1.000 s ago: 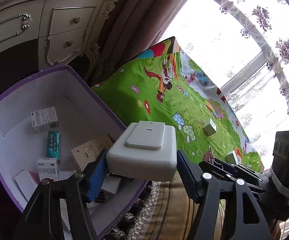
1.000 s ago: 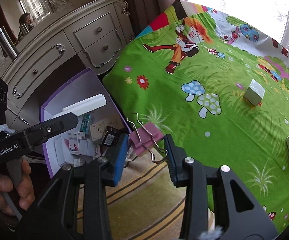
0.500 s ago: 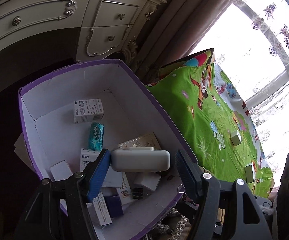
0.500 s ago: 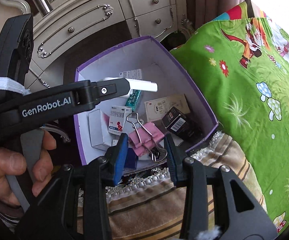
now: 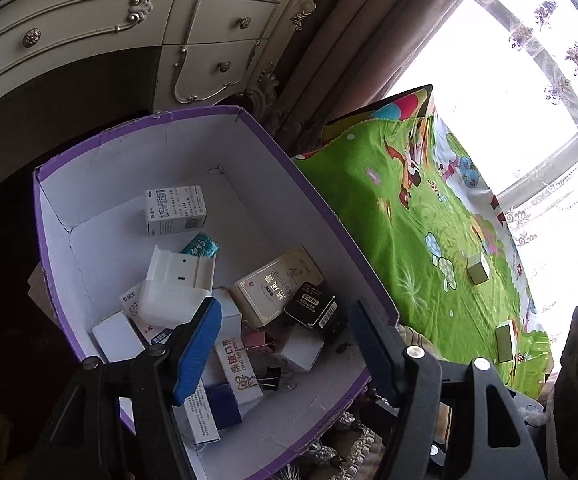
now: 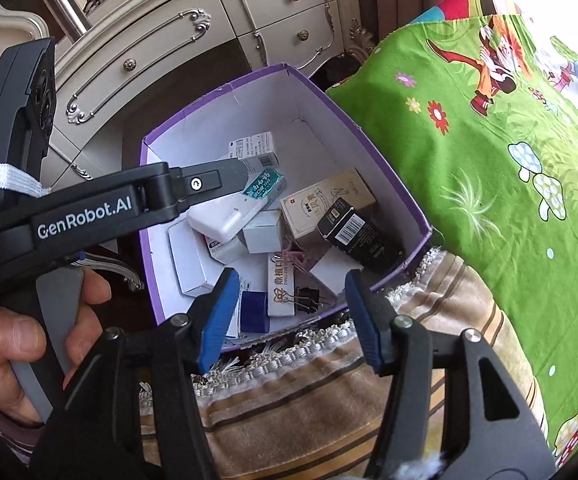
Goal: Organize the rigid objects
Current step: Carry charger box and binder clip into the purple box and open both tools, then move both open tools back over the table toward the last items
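Observation:
A purple box with a white inside (image 5: 89, 152) (image 6: 385, 160) holds several small cartons. My left gripper (image 5: 285, 344) is open and empty above the box. The white plastic case (image 5: 177, 284) (image 6: 225, 212) lies in the box on other cartons. My right gripper (image 6: 289, 312) is open and empty at the box's near edge. The pink binder clip (image 5: 255, 338) (image 6: 295, 258) lies in the box among the cartons. A black binder clip (image 5: 275, 376) (image 6: 309, 296) lies nearby in it.
A green cartoon cloth (image 5: 429, 240) (image 6: 489, 140) covers the bed to the right, with two small greenish boxes (image 5: 478, 272) on it. A cream dresser (image 5: 169, 40) (image 6: 209, 40) stands behind the box. A striped brown blanket (image 6: 329, 400) lies under the right gripper.
The left gripper opened and the white case dropped into the box. The right gripper opened and the pink clip fell in among the cartons.

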Motion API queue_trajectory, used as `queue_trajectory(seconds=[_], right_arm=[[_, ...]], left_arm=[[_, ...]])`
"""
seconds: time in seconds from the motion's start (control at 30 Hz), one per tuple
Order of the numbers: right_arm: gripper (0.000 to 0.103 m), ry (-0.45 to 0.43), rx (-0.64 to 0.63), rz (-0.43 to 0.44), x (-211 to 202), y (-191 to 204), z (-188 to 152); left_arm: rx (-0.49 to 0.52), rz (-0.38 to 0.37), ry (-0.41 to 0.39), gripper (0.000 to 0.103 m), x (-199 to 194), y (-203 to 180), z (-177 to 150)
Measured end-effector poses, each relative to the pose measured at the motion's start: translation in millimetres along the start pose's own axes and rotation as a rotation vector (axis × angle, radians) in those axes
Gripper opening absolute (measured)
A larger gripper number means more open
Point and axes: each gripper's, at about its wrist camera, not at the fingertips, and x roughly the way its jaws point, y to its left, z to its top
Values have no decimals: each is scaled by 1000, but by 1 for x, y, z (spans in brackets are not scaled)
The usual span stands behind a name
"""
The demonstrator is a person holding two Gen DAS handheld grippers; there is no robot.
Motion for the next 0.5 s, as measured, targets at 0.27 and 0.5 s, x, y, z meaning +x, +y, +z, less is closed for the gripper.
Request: queue_trajectory(seconds=[0.27, 0.5], right_arm=[[60, -58, 78, -53, -21, -32, -5], [61, -133, 136, -196, -47, -68, -13]], left_arm=[[45, -6, 27, 68, 7, -23, -8], [123, -28, 52, 68, 16, -62, -18]])
